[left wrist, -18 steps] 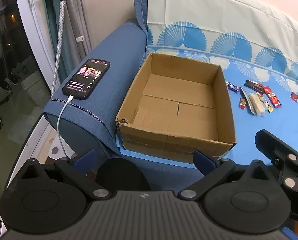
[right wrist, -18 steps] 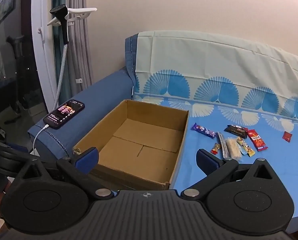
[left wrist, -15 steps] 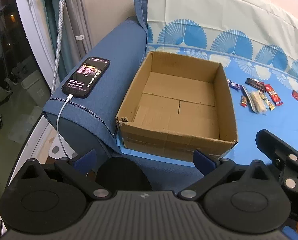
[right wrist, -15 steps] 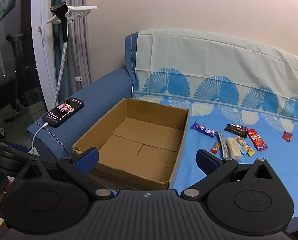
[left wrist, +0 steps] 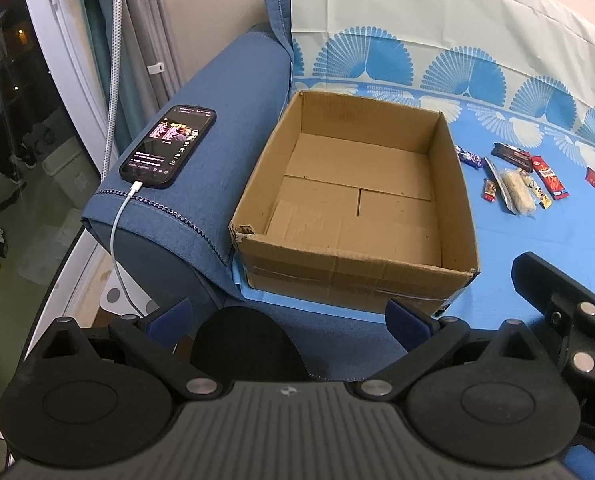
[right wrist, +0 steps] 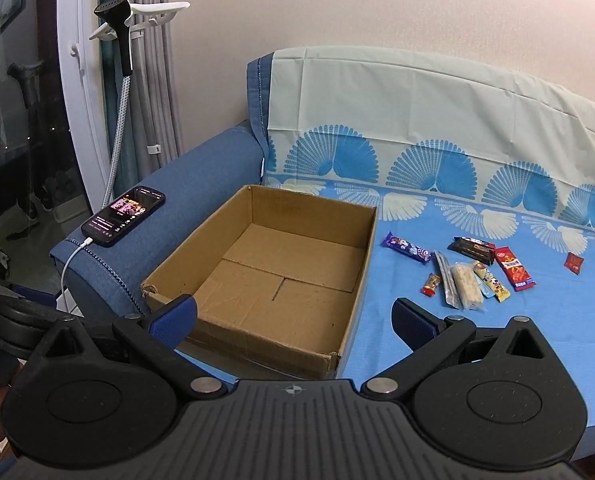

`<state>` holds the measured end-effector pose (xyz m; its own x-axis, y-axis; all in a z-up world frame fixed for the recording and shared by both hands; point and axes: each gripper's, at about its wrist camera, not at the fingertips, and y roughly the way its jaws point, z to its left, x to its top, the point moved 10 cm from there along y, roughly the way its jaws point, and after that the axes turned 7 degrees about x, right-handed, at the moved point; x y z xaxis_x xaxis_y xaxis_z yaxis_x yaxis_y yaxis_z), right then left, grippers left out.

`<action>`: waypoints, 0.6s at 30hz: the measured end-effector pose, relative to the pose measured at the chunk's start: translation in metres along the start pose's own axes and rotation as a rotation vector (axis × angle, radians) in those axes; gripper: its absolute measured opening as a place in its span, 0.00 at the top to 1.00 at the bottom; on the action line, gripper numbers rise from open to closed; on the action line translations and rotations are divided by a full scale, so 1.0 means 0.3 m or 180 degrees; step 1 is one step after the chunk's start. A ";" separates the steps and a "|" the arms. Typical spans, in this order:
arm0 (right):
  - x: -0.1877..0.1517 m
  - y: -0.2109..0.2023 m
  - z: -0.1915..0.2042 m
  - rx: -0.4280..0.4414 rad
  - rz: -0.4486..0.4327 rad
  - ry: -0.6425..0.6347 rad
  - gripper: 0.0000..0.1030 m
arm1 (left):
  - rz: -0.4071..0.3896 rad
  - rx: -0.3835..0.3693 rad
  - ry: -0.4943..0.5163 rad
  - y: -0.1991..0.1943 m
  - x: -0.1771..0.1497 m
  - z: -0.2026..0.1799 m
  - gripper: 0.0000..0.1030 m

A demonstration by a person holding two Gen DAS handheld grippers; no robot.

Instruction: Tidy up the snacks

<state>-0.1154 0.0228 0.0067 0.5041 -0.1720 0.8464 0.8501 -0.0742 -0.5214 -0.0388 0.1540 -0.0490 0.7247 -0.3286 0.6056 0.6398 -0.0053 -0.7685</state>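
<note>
Your left gripper (left wrist: 289, 314): jaws spread wide, nothing btwn them, hovering over sofa front edge just short of cardboard box (left wrist: 455, 184). Your right gripper (right wrist: 293, 314): also fully released, empty, aimed at box near corner. Box sits on blue patterned sheet (right wrist: 437, 344), open top, nothing inside, up against armrest (left wrist: 233, 120). Snacks (right wrist: 471, 272) lie in loose cluster on sheet, right of box, apart from it; small red packet (right wrist: 573, 262) off to far right. Phone (left wrist: 169, 146) w/ cable on armrest, screen lit.
</note>
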 end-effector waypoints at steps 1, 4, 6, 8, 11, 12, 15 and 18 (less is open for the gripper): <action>0.001 -0.002 -0.001 0.0000 -0.0008 0.0002 0.00 | 0.0000 0.0002 0.0003 -0.001 0.000 -0.001 0.00; 0.004 -0.002 0.000 0.0008 -0.0011 0.0018 0.00 | -0.0007 0.0008 0.0008 -0.005 -0.001 -0.004 0.00; 0.001 -0.005 -0.001 0.0013 0.0007 0.0035 0.00 | -0.0008 0.0010 0.0005 -0.006 -0.002 -0.006 0.00; 0.003 -0.006 -0.004 0.0020 0.0016 0.0055 0.00 | -0.0005 0.0010 0.0006 -0.006 -0.003 -0.006 0.00; 0.004 -0.007 -0.007 0.0015 0.0011 0.0060 0.00 | -0.0005 0.0009 0.0009 -0.006 -0.003 -0.006 0.00; 0.003 -0.006 -0.007 0.0006 0.0016 0.0055 0.00 | -0.0006 0.0010 0.0012 -0.006 -0.003 -0.006 0.00; 0.002 -0.007 -0.007 -0.0013 -0.0017 0.0015 0.00 | -0.0002 0.0010 0.0015 -0.005 -0.003 -0.007 0.00; -0.002 -0.007 -0.006 -0.0014 -0.0018 0.0015 0.00 | 0.0004 0.0014 0.0014 -0.004 -0.005 -0.007 0.00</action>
<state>-0.1177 0.0211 0.0072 0.4985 -0.1763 0.8488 0.8523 -0.0794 -0.5171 -0.0413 0.1524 -0.0494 0.7245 -0.3326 0.6036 0.6399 -0.0008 -0.7685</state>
